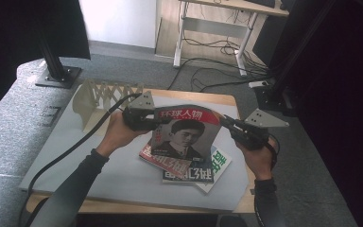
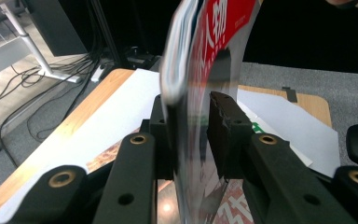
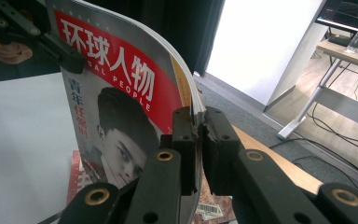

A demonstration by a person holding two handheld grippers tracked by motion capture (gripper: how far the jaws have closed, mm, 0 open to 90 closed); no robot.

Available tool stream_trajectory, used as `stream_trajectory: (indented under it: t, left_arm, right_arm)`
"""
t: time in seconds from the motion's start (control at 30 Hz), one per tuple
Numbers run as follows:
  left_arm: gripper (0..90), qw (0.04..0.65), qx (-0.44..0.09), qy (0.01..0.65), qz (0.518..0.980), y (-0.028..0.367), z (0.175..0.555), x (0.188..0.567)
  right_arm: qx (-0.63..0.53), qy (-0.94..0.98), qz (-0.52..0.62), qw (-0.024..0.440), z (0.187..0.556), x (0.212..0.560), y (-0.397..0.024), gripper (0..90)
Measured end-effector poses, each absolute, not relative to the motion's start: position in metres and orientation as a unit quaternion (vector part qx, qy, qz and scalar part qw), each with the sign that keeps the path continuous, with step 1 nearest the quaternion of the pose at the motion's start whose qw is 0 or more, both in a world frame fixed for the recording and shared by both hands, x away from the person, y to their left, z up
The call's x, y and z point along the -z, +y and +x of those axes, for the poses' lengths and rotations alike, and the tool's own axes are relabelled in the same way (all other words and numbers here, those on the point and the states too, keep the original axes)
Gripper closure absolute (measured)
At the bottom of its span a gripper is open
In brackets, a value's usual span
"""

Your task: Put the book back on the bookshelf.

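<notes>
A: Status? 
B: Top magazine is lifted off the stack over the bench, cover bowed. Left tongs pinch its left edge; right tongs are clamped on its right edge.
A: Remaining? 
B: Probably carrying it to the rack; the other magazines are untouched.

Colours noted on table items.
Magazine: red banner, white lettering, dark portrait. Beneath it, a red-and-white cover and a green-and-white one. Grey mat; beige rack.
</notes>
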State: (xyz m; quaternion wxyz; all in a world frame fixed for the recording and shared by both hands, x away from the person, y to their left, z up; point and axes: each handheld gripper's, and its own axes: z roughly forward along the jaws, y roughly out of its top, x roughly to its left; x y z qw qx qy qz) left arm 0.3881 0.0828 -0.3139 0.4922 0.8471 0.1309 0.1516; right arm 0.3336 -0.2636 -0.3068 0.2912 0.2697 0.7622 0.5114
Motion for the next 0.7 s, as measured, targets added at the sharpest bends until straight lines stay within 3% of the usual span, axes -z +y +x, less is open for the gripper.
stream_trajectory:
  t: [0.2,0.5,0.7]
  left_arm:
    - [85.2,0.483,-0.15,0.127,0.854,0.082,0.389,0.311]
    - [86.2,0.472,-0.154,0.123,0.859,0.084,0.386,0.31]
    - [86.3,0.463,-0.153,0.127,0.864,0.085,0.386,0.309]
  right_arm:
    - [-0.511,0.762,0.273,0.288,0.334,0.307,-0.264,82.0]
    - [-0.508,0.759,0.289,0.286,0.335,0.312,-0.27,77.5]
    - [-0.495,0.761,0.311,0.281,0.337,0.328,-0.276,69.7]
